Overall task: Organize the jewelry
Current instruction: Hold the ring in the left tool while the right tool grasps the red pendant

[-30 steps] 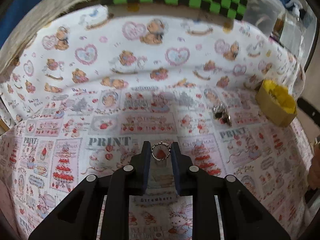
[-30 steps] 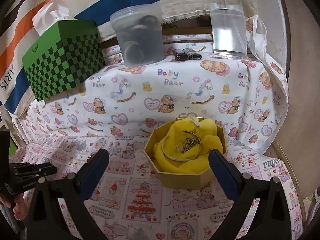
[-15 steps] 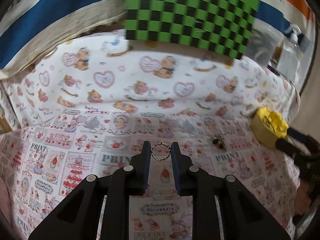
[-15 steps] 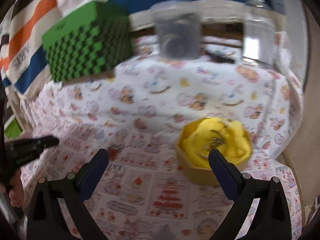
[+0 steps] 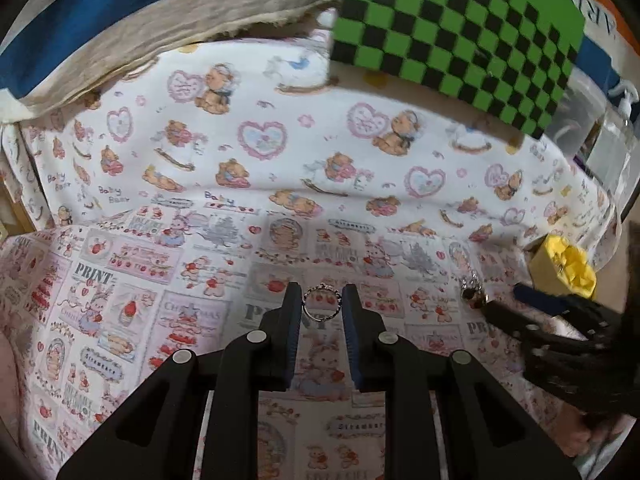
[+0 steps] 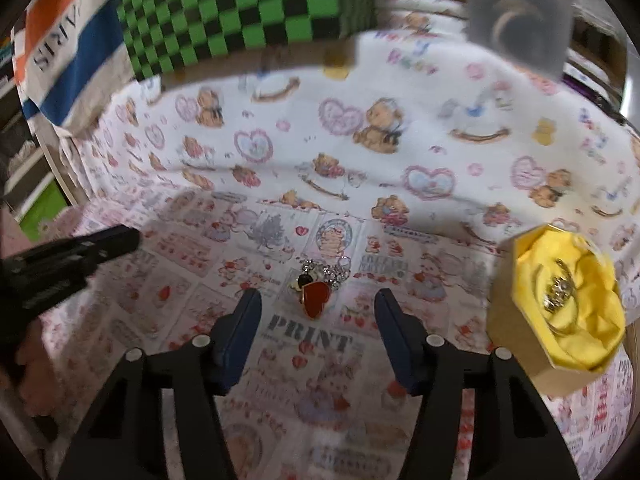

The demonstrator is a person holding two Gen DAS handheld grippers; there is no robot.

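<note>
Low in the centre of the left wrist view, the left gripper (image 5: pixel 322 304) is clamped on a thin silver ring with a beaded upper edge (image 5: pixel 321 305), which stands upright between the two blue pads so the band spans the narrow gap. Held that way, the ring is clear of the printed cloth with bears and strawberries (image 5: pixel 256 168), probably ready to be carried to the box.

At the right edge of that view sits the yellow octagonal box lined with crumpled yellow fabric (image 5: pixel 560 270), and the right gripper (image 5: pixel 504 300) reaches in from the lower right toward a small cluster of jewelry (image 5: pixel 472 290).

In the right wrist view the cluster shows as a red heart-shaped charm with sparkling silver pieces (image 6: pixel 316 286) lying on the cloth just beyond the fingertips. The right gripper (image 6: pixel 318 308) is closing, yet its pads touch nothing; the charm is ahead of them, not between them. The box (image 6: pixel 516 320) at the right already holds a thin bangle and some glittering pieces, so it seems to be the collecting place.
</note>
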